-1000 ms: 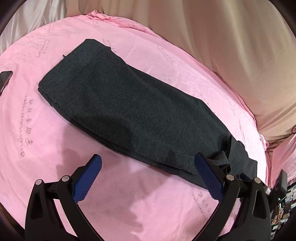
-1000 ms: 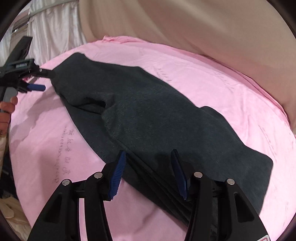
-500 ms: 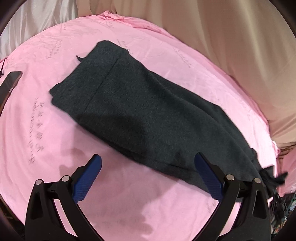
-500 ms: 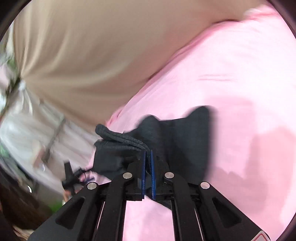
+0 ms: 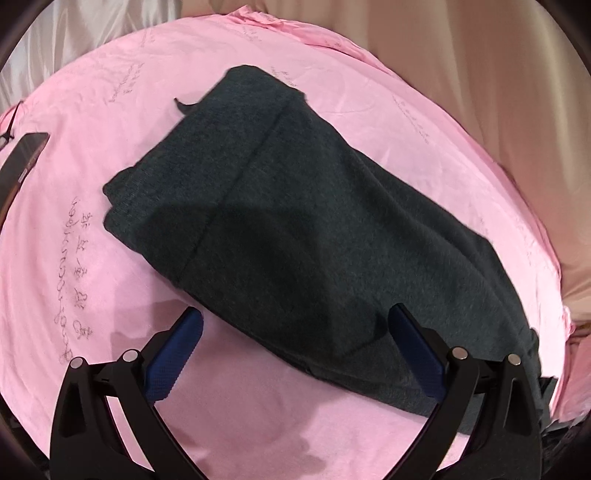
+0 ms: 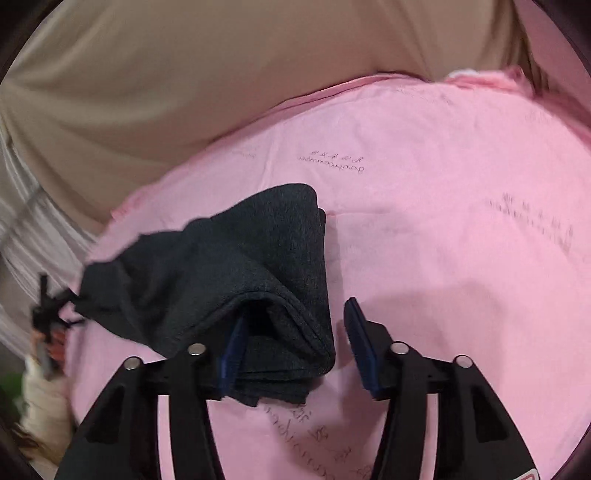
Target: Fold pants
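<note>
Dark grey pants lie folded lengthwise on the pink sheet, running from upper left to lower right in the left wrist view. My left gripper is open just above their near edge, its right finger over the cloth and its left finger over bare sheet. In the right wrist view the leg end of the pants sits bunched in a thick fold. My right gripper is opening around it: the fold lies between the pads, against the left pad and clear of the right one.
A dark phone lies on the sheet at the left edge. Beige fabric hangs behind the bed, with white cloth at the far left. A person's hand shows blurred at the left of the right wrist view.
My right gripper shut on the leg end, swung it across over the sheet, and has now spread its jaws again. The left gripper has stayed open and drawn closer to the pants' near edge.
</note>
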Action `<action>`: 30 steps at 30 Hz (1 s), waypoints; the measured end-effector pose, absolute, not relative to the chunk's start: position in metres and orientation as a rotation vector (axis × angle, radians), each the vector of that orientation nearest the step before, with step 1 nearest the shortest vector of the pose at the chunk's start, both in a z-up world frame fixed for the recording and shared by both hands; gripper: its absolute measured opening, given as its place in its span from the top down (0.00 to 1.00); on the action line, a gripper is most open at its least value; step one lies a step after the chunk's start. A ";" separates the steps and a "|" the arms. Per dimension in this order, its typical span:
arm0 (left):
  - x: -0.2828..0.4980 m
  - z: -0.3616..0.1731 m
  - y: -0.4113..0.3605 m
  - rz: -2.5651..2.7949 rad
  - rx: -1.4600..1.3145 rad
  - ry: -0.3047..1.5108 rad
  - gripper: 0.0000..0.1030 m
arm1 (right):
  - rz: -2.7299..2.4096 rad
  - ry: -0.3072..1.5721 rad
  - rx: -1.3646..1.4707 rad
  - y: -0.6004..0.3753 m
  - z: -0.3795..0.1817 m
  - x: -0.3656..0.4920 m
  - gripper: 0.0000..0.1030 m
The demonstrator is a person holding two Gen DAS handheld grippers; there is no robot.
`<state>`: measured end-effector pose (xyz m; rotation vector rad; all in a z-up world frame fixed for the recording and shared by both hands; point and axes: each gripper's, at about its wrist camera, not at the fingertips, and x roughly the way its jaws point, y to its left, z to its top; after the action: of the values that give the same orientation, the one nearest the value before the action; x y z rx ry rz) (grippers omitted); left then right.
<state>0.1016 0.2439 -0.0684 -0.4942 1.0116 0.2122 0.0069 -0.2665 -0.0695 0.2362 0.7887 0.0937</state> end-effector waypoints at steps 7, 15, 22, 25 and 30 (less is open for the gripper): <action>0.109 -0.068 0.256 0.224 -0.484 1.021 0.05 | -0.063 0.621 0.588 -0.374 -0.052 -0.018 0.91; 0.126 -0.070 0.278 0.172 -0.460 1.004 0.05 | -0.339 0.524 1.015 -0.497 -0.112 -0.108 0.87; 0.099 -0.068 0.374 0.179 -0.729 0.929 0.05 | -0.421 0.547 0.907 -0.490 -0.108 -0.105 0.62; 0.100 -0.071 0.382 0.094 -0.791 0.929 0.05 | -0.423 0.555 0.855 -0.482 -0.106 -0.106 0.48; 0.131 -0.063 0.341 0.134 -0.629 1.024 0.83 | -0.467 0.582 0.812 -0.478 -0.105 -0.101 0.47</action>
<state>0.1307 0.3406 -0.0633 -0.6295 1.0235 0.1336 -0.1005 -0.4776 -0.1052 0.8118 0.5815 -0.4675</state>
